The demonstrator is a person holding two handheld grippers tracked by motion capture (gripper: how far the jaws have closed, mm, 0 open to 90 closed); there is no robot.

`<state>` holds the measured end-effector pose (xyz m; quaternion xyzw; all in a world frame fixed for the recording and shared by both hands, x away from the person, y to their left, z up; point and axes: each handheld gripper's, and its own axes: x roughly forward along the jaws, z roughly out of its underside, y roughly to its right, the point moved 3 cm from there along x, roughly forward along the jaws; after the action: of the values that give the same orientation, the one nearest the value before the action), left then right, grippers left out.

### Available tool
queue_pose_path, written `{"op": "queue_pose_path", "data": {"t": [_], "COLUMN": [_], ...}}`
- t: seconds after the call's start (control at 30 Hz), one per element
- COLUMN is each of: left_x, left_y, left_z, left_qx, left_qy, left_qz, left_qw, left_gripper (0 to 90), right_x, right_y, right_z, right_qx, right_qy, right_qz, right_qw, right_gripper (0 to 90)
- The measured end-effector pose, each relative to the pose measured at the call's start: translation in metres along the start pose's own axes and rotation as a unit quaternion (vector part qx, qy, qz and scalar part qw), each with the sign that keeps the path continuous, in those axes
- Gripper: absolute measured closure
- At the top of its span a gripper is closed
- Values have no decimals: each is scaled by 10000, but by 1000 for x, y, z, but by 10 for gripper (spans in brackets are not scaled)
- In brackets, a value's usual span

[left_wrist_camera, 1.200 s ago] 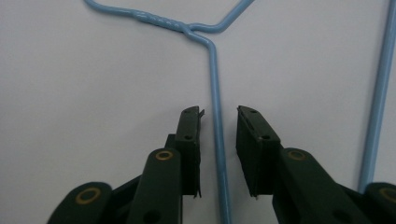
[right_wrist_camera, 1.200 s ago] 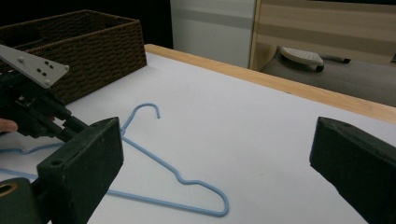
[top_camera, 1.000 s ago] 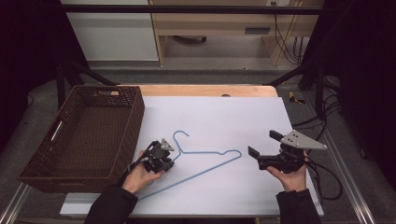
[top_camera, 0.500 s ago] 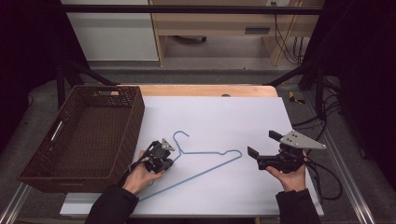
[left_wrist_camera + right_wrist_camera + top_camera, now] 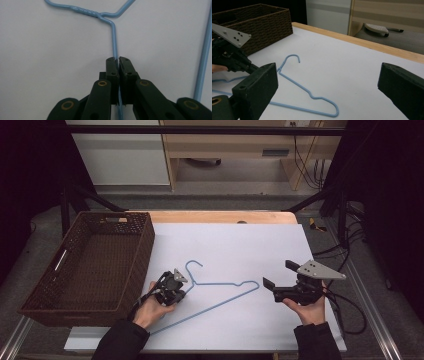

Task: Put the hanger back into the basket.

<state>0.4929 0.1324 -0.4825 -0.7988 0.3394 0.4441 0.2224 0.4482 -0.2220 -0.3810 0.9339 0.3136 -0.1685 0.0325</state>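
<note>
Left gripper's (image 5: 118,60) fingers clench the blue hanger's (image 5: 114,40) wire; right gripper's (image 5: 276,277) fingers gape nearby.

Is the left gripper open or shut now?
Shut. The left gripper has just closed its jaws on the wire of the blue hanger, which runs between them.

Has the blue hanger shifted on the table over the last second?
No. The blue wire hanger lies at the same spot beside the wicker basket, with the left gripper, jaws just closing, now clamped on its wire.
</note>
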Motion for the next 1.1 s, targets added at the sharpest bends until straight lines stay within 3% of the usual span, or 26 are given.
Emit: {"op": "queue_pose_path", "data": {"t": [0.27,0.5,0.53,0.77,1.1], "left_x": [-13,-24,-26,-34,-39], "left_y": [7,13,15,22,27], "left_z": [-3,-6,-6,-6,-3], "left_qx": [50,116,143,207,261], "left_qy": [310,440,493,558,626], "left_qz": [-243,-427,-496,-566,-581], "left_qw": [9992,9981,9975,9966,9960], "left_gripper": [868,868,869,868,869], "right_x": [10,28,37,64,99], "right_y": [-7,-22,-29,-49,-72], "right_z": [2,2,2,0,-11], "right_qx": [29,-36,-86,-144,-73], "right_qy": [-75,-224,-322,-564,-572], "right_qz": [-150,-316,-361,-434,-546], "right_qw": [9999,9992,9988,9974,9968], "right_gripper": [42,53,59,83,142]}}
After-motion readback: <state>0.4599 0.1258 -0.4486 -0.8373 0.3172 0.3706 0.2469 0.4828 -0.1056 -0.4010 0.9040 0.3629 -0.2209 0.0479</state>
